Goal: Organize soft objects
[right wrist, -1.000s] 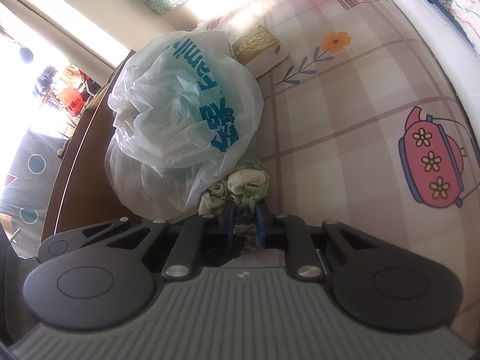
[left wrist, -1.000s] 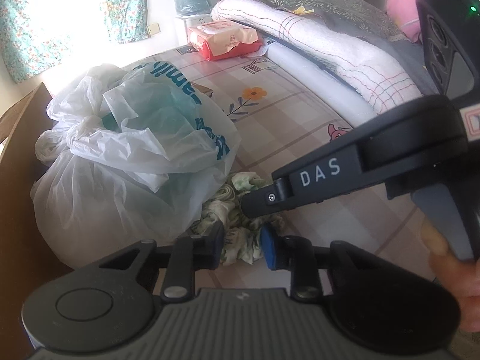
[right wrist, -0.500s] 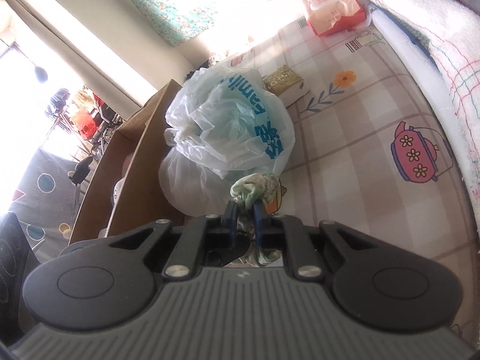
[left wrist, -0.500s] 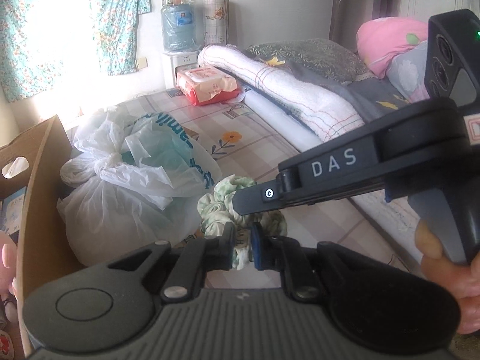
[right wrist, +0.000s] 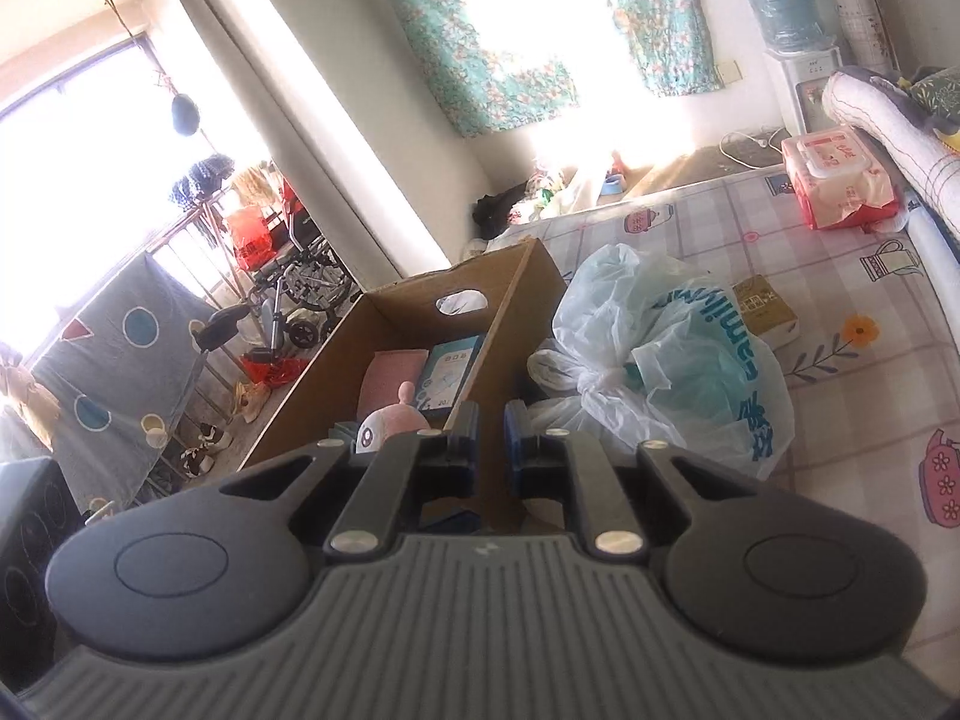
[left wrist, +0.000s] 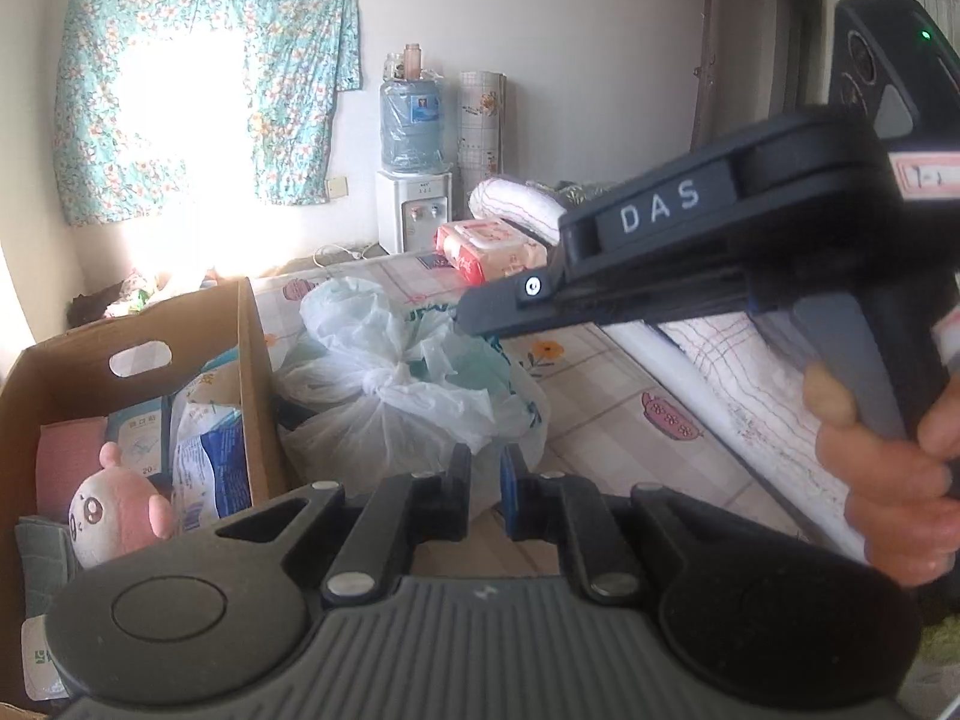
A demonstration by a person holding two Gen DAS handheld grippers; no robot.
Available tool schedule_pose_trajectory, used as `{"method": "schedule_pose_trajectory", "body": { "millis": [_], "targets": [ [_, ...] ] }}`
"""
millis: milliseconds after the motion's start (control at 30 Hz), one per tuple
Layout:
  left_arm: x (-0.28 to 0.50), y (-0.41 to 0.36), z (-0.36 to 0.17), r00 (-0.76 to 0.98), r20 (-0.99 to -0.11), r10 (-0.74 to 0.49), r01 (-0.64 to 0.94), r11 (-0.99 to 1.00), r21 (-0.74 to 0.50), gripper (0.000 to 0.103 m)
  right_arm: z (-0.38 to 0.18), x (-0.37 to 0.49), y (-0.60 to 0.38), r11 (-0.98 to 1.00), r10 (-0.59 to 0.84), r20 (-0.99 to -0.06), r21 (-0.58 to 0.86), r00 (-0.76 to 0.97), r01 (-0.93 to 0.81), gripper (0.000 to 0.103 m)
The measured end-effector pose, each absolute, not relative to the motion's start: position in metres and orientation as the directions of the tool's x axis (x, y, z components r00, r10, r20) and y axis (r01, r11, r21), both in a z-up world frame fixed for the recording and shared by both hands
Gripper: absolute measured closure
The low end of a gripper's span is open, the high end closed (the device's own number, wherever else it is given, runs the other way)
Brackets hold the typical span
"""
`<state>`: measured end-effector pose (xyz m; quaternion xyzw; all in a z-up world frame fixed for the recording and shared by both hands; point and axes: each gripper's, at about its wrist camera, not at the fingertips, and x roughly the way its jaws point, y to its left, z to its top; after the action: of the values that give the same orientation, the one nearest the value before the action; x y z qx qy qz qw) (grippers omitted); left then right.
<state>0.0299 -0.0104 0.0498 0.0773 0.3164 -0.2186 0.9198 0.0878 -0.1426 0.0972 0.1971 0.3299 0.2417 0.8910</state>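
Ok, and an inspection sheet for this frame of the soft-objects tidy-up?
Surface: checked mat with teapot and flower prints.
Job's things: pink plush and packets inside the cardboard box.
Clutter: tied plastic bags beside the box; wipes pack; small yellow box.
Grippers: left gripper shut, nothing seen between its jaws; right gripper shut, nothing seen between its jaws.
Cables: white cord on the floor by the dispenser.
Surroundings: water dispenser, floral curtain, rolled blanket, wheelchair.
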Motion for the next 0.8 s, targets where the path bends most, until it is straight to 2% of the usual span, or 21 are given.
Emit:
{"method": "schedule_pose_trajectory", "body": {
  "millis": [67, 200, 300, 433, 600, 800],
  "targets": [
    [0.025, -0.009, 0.04, 0.679, -0.643, -0.353, 0.465, 0.885, 0.005, 0.084, 0.093, 0.089, -0.149, 0.813, 0.54, -0.503, 0.518, 0.675, -0.265, 0.09],
    [0.026, -0.018, 0.023, 0.638, -0.682, -0.358, 0.487, 0.873, -0.002, 0.073, 0.066, 0.09, -0.171, 0.829, 0.496, -0.558, 0.532, 0.666, -0.172, 0.064],
    [0.029, -0.028, 0.012, 0.61, -0.709, -0.354, 0.499, 0.867, -0.004, 0.067, 0.04, 0.092, -0.183, 0.829, 0.492, -0.604, 0.545, 0.627, -0.126, 0.057],
    [0.027, -0.034, 0.001, 0.595, -0.727, -0.343, 0.517, 0.855, 0.02, 0.059, 0.012, 0.095, -0.196, 0.816, 0.501, -0.633, 0.573, 0.59, -0.078, 0.055],
    [0.017, -0.027, 0.002, 0.599, -0.722, -0.345, 0.521, 0.853, 0.025, 0.042, -0.015, 0.095, -0.204, 0.785, 0.537, -0.636, 0.618, 0.555, -0.051, 0.054],
    [0.004, -0.021, 0.013, 0.623, -0.704, -0.342, 0.529, 0.847, 0.057, 0.032, -0.03, 0.092, -0.208, 0.748, 0.583, -0.616, 0.662, 0.53, -0.054, 0.054]
  ]
}}
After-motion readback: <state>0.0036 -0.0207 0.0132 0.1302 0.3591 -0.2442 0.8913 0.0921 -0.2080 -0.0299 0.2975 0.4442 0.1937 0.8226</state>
